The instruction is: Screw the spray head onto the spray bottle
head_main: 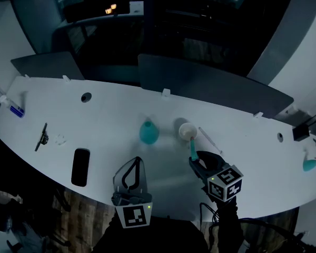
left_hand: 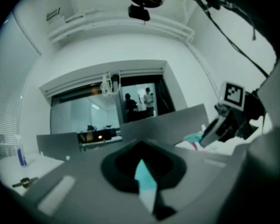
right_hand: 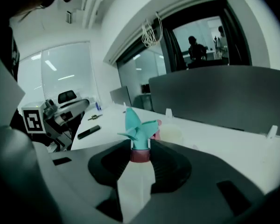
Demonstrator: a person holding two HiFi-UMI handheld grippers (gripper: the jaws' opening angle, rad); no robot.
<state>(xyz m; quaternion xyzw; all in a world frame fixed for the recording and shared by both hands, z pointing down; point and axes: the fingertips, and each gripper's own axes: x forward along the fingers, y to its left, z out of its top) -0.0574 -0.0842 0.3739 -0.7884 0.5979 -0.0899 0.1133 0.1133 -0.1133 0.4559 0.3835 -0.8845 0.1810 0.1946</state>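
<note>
In the head view my right gripper (head_main: 196, 160) is shut on the teal spray head (head_main: 193, 151), low over the white table (head_main: 110, 123). The right gripper view shows the jaws pinching its reddish collar (right_hand: 140, 155), with the teal head (right_hand: 139, 127) sticking out past them. A teal drop-shaped bottle (head_main: 149, 132) stands on the table to the left of the head. My left gripper (head_main: 136, 162) is just in front of that bottle, shut and holding nothing. The bottle shows as a teal sliver (left_hand: 143, 171) through the gap between the left jaws. The left gripper view also catches the right gripper (left_hand: 210, 136) off to the right.
A pale round container (head_main: 187, 131) sits right behind the spray head. A black phone (head_main: 81, 166) and a dark tool (head_main: 41, 137) lie at the left. A second teal spray bottle (head_main: 312, 162) stands at the far right. A grey partition (head_main: 200, 83) lines the table's far edge.
</note>
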